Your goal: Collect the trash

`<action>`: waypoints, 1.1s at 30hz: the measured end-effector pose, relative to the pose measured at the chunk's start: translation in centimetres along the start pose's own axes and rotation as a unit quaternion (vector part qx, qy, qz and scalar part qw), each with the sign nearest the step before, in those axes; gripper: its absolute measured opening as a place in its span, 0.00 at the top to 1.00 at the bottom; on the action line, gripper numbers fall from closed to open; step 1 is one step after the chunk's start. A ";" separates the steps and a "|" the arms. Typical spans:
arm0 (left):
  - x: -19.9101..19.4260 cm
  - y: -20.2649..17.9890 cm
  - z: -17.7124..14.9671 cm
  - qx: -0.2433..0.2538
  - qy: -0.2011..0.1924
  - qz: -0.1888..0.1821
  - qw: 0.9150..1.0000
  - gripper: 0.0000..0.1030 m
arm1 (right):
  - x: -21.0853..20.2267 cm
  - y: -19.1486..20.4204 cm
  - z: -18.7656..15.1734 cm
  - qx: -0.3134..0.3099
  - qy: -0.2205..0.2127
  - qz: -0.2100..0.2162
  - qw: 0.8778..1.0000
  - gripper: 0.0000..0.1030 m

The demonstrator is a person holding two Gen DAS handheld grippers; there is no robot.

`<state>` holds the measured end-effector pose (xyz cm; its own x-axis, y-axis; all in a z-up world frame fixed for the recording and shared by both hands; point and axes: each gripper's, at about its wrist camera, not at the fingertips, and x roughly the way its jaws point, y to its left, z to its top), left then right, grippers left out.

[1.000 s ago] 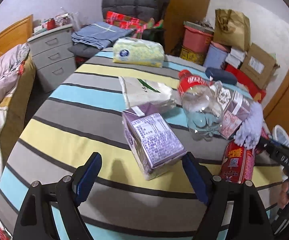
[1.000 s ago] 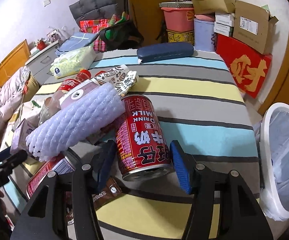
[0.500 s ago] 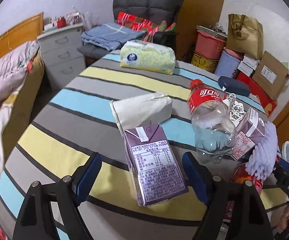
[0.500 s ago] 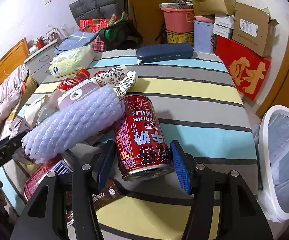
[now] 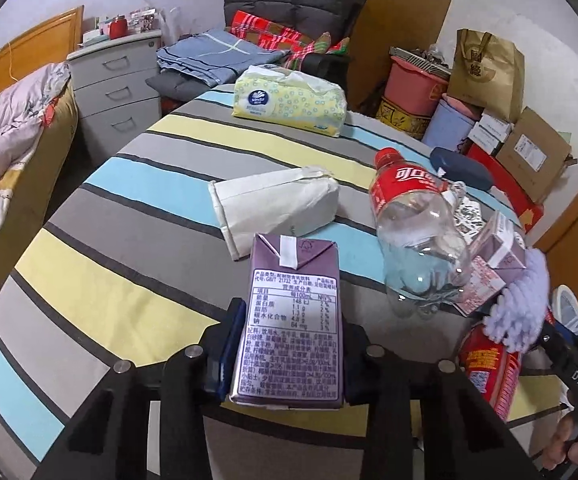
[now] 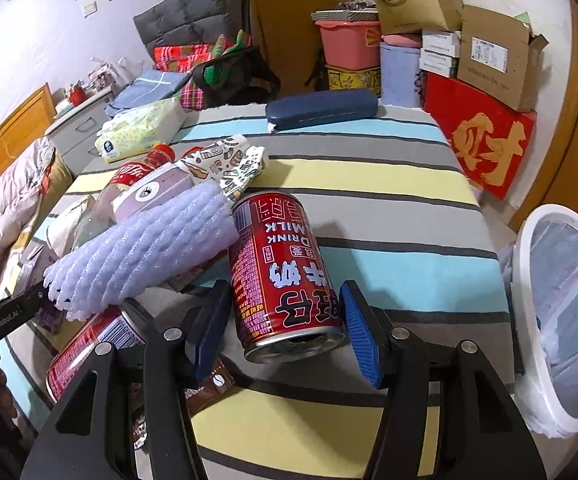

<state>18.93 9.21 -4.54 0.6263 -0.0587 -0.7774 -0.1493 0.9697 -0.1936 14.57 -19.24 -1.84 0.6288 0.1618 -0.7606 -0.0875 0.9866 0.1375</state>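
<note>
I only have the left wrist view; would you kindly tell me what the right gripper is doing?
Observer: The right gripper is open, straddling a red can that lies on its side.
Operator: Thank you. Is anything else lying under it?
Observer: A brown wrapper lies under its left finger.
Operator: Is that the can I see under the foam net?
Observer: No, that is a second can, left of the gripper, partly under the foam net.
</note>
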 end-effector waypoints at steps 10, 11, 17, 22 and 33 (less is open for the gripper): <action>-2.3 -1.3 -0.2 0.018 -0.024 -0.021 0.999 0.62 | -1.1 -1.0 -0.4 0.022 -0.013 0.002 1.000 0.45; -2.5 -1.5 -0.3 0.019 -0.026 -0.024 0.999 0.62 | -1.2 -1.1 -0.4 0.024 -0.014 0.002 1.000 0.45; -4.5 -3.1 -0.4 0.035 -0.047 -0.037 0.998 0.62 | -2.2 -1.8 -0.7 0.031 -0.025 0.003 0.999 0.45; -5.5 -4.6 -0.6 0.048 -0.054 -0.054 0.996 0.62 | -2.7 -2.2 -1.1 0.030 -0.028 0.002 0.999 0.45; -7.7 -9.2 -1.4 0.092 -0.067 -0.089 0.990 0.62 | -5.4 -4.4 -2.0 0.057 -0.070 0.005 0.996 0.45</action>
<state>14.40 0.40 2.40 0.7273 -0.2119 -0.6528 0.1064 0.9745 -0.1978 9.99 -24.39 0.37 0.7308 0.1595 -0.6637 -0.0107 0.9749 0.2225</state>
